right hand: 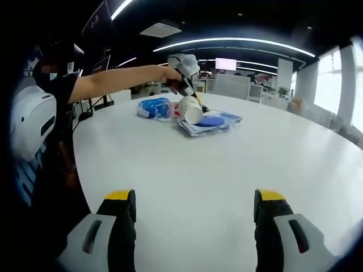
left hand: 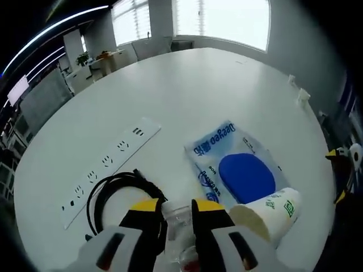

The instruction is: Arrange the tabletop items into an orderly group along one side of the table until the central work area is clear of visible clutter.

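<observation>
Clamped between the yellow-tipped jaws of the left gripper [left hand: 176, 211] is what looks like a clear plastic bottle [left hand: 177, 222], though it is blurred at this range; it is likely light, smooth and easily crushed, so a hold low on the body suits it. Just beside it a paper cup [left hand: 271, 212] lies on its side, thin-walled and best taken by the rim. Beyond lie a limp blue wipes packet [left hand: 233, 164], a stiff white power strip [left hand: 108, 164] and its springy black cable [left hand: 116, 190] on the white table [left hand: 193, 85]. Over bare table, the right gripper [right hand: 193, 218] hangs wide, empty.
</observation>
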Demonstrator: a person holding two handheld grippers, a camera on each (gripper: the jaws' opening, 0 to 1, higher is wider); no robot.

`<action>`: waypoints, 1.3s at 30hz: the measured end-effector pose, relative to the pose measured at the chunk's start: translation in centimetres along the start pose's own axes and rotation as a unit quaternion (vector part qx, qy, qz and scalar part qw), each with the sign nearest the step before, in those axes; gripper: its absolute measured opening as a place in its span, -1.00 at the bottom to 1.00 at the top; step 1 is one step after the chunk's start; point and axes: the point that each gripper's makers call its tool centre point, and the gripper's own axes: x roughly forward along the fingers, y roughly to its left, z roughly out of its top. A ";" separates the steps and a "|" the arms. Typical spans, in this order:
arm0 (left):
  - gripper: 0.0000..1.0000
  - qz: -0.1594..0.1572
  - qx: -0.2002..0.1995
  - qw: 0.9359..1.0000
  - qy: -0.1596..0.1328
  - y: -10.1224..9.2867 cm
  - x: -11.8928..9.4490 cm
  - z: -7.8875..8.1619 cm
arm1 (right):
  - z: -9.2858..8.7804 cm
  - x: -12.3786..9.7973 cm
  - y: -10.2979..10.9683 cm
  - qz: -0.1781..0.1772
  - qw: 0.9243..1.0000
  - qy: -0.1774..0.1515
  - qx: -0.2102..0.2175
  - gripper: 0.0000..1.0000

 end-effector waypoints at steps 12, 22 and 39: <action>-0.56 0.000 -0.002 1.000 0.012 0.0 0.3 -0.5 | -0.4 0.3 -0.1 0.002 1.000 0.002 0.004 0.65; -0.55 0.006 -0.038 0.999 0.021 0.2 0.6 -0.8 | -0.6 0.3 -0.3 0.001 1.000 0.002 0.005 0.65; -0.56 0.020 -0.069 0.995 0.068 0.3 1.4 -1.0 | -0.9 0.0 -0.6 -0.001 1.000 -0.002 0.010 0.64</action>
